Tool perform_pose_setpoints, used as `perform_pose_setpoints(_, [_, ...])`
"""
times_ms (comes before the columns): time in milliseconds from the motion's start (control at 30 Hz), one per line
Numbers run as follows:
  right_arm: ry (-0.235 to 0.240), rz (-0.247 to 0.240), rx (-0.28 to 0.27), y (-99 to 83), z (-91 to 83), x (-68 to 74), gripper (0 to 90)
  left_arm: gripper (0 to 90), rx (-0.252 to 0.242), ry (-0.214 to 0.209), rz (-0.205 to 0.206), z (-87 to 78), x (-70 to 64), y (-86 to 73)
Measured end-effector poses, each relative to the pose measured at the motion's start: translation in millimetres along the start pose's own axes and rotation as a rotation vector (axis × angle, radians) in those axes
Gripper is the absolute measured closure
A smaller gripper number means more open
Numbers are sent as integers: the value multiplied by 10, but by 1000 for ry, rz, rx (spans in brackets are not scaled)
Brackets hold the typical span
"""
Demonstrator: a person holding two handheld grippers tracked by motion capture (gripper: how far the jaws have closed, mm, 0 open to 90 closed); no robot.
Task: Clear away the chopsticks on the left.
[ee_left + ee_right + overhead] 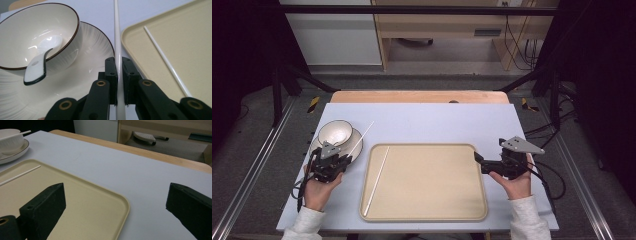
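The left tongs are pinching a white chopstick between their two black jaws, gripping it near its lower end. It is running straight out from them, passing along the gap between the plate and the near corner of the tray. From above, the left tongs are sitting just beside the plate's rim, with the chopstick angling up and away over the counter.

Just left of those tongs, a white bowl with a dark rim is standing on the plate, and a white spoon is leaning inside it, its handle poking over the bowl's edge.

A second chopstick is lying flat in the beige tray, near its left side, apart from the held one.

Across the tray, the right tongs are hanging spread wide apart with nothing between them, hovering over the tray's right edge. The person's right hand is holding them from below.
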State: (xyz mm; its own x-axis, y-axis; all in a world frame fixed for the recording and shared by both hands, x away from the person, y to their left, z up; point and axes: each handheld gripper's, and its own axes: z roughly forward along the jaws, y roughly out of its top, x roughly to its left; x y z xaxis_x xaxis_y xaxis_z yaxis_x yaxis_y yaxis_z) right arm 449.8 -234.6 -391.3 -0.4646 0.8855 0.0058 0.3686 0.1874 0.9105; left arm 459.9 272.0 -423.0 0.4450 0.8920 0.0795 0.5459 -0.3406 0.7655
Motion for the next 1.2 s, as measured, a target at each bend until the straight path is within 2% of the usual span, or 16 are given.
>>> perform_pose_setpoints(467, [-2, 0, -4, 3, -14, -3, 30, 846, -51, 9, -14, -107, -356, 5])
perform_pose_setpoints(900, [0, 4, -10, 9, -35, -9, 30, 846, -49, -13, -15, -89, -699, -58])
perform_pose_setpoints(1100, [0, 9, -15, 12, -50, -10, 30, 846, -61, -6, -51, -99, -809, -62])
perform_pose_setpoints(1133, [0, 13, -18, 13, -53, -9, 30, 846, -68, -8, -68, -95, -836, -58])
perform_pose_setpoints(1200, [-1, 15, -20, 16, -62, -13, 30, 846, -68, -8, -67, -95, -869, -51])
